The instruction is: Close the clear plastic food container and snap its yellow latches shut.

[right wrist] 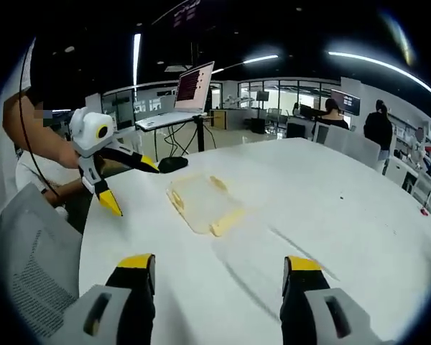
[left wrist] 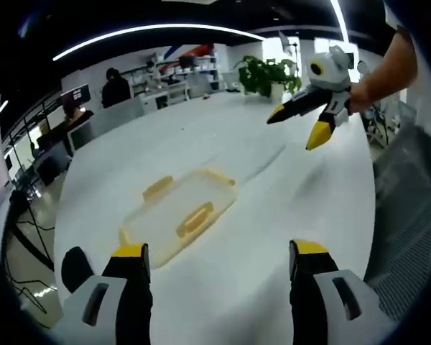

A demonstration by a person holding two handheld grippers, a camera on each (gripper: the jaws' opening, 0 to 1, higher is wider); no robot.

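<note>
A low clear plastic container [left wrist: 178, 214] with yellow latches [left wrist: 195, 218] lies flat on the white table [left wrist: 273, 187]. My left gripper [left wrist: 219, 251] hovers just short of it, open, with nothing between its jaws. My right gripper [left wrist: 294, 131] hangs in the air beyond the container, held by a hand, its yellow-tipped jaws apart. In the right gripper view the container [right wrist: 201, 201] sits mid-table, well ahead of my open right gripper [right wrist: 219, 262]. My left gripper [right wrist: 133, 188] shows beside the container with its jaws spread. I cannot tell whether the latches are snapped down.
A grey mesh chair back [left wrist: 409, 208] stands at the table's edge, also seen close by [right wrist: 29, 259]. A small black object [right wrist: 172, 164] lies near the far rim. Beyond it a laptop [right wrist: 194, 90] sits on a stand. A potted plant [left wrist: 262, 75], desks and people stand further off.
</note>
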